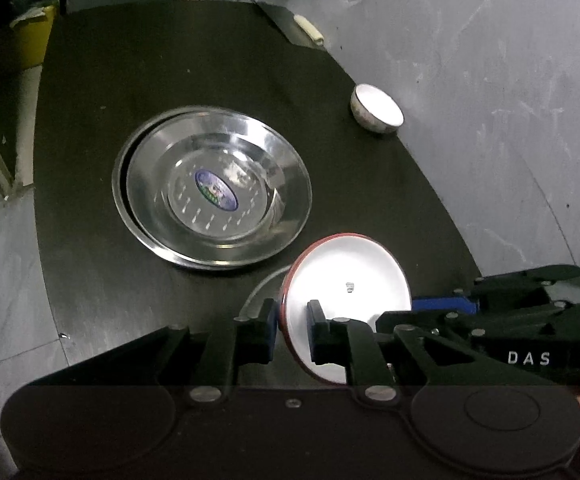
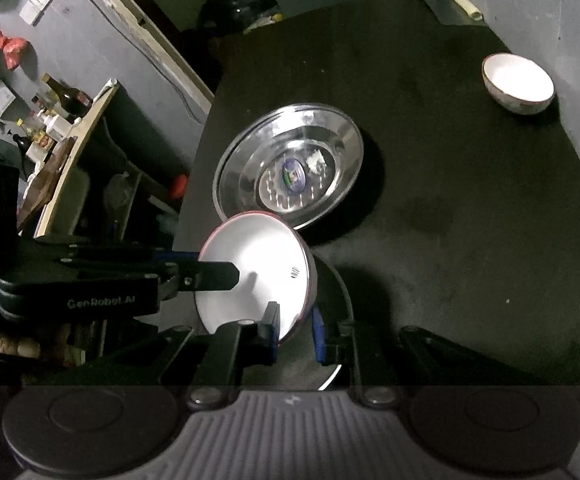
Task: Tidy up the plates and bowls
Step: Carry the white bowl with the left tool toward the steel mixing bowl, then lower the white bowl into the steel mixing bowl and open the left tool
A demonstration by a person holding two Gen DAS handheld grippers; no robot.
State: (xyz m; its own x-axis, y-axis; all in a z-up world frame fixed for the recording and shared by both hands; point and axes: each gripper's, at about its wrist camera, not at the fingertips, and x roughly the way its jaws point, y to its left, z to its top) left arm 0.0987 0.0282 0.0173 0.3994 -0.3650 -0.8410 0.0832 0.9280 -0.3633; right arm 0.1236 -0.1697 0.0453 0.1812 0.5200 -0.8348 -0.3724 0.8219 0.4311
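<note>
A white bowl with a red rim hangs tilted over the near part of the dark round table, held from two sides. My left gripper is shut on its left rim, one finger lying across the white inside. My right gripper is shut on the opposite rim, its blue pad showing past the bowl. Beneath the bowl a thin steel rim curves out, the rest hidden. Two stacked steel plates lie mid-table. A small white bowl stands far right.
A grey wall runs close along the table's right edge, beside the small bowl. A yellow bin sits beyond the far left edge. In the right wrist view a wooden shelf with bottles stands left of the table.
</note>
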